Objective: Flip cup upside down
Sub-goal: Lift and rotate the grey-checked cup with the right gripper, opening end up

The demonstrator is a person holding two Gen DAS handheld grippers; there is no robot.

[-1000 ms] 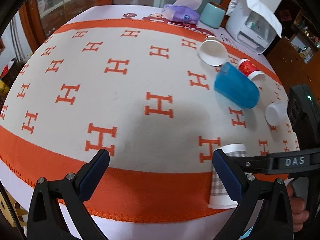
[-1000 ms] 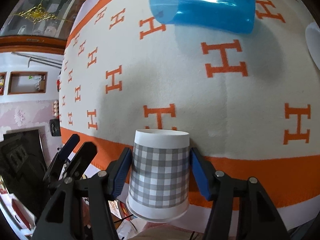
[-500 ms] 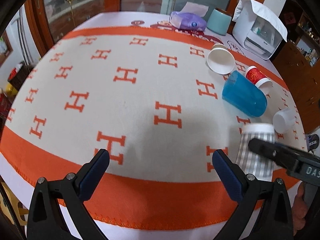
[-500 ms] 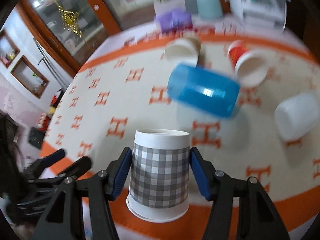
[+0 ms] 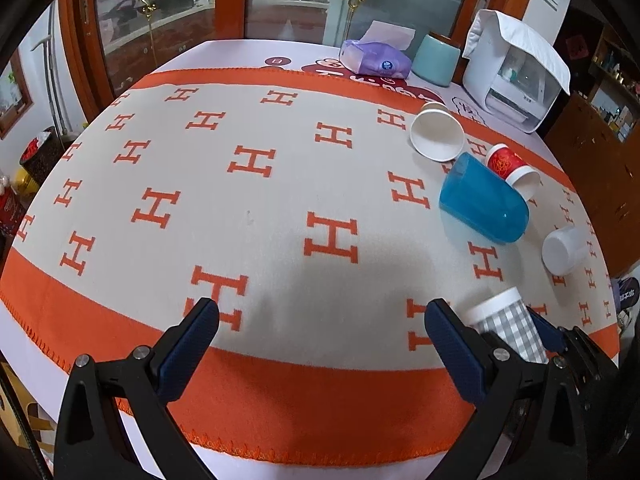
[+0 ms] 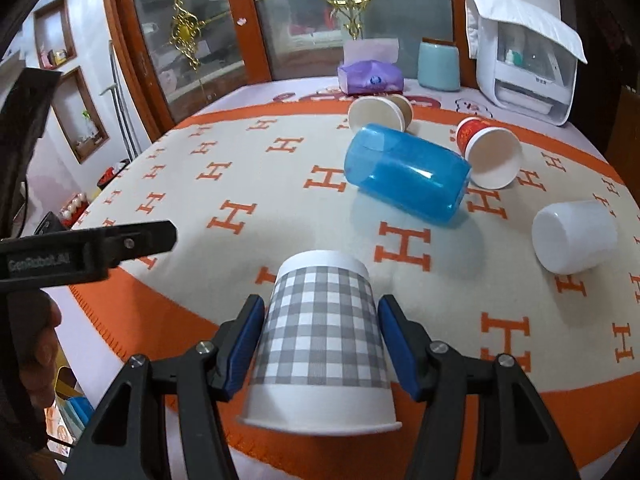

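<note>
Table covering: your workspace is a cream woven cloth (image 5: 280, 200) with orange H motifs and an orange border, spread over a pale table.
Appliance: a white box-shaped machine (image 6: 524, 68) draped with a white cloth stands at the far right corner.
Blue tumbler: a translucent blue plastic tumbler (image 6: 408, 174) lies on its side right of the cloth's centre, its open end facing your right gripper.
Left gripper: your left gripper (image 5: 320, 344), black arms with dark blue pads, hangs over the near orange border with its fingers spread wide and nothing between them.
Right gripper: your right gripper (image 6: 320, 340) has its blue pads pressed against both flanks of the checked cup, clamping it.
Task cup: the grey-and-white checked paper cup (image 6: 322, 340) sits in that clamp above the near edge of the cloth, just right of your left gripper; its wide rim points toward the camera and its narrow base away.
Tissue pack: a purple soft tissue pack (image 5: 376, 58) lies at the far edge, beside a pale teal cylindrical container (image 5: 436, 60).
Other cups: a plain white paper cup (image 5: 436, 136), a red-and-white paper cup (image 5: 512, 168) and a white plastic cup (image 6: 576, 236) lie tipped over around the tumbler.
</note>
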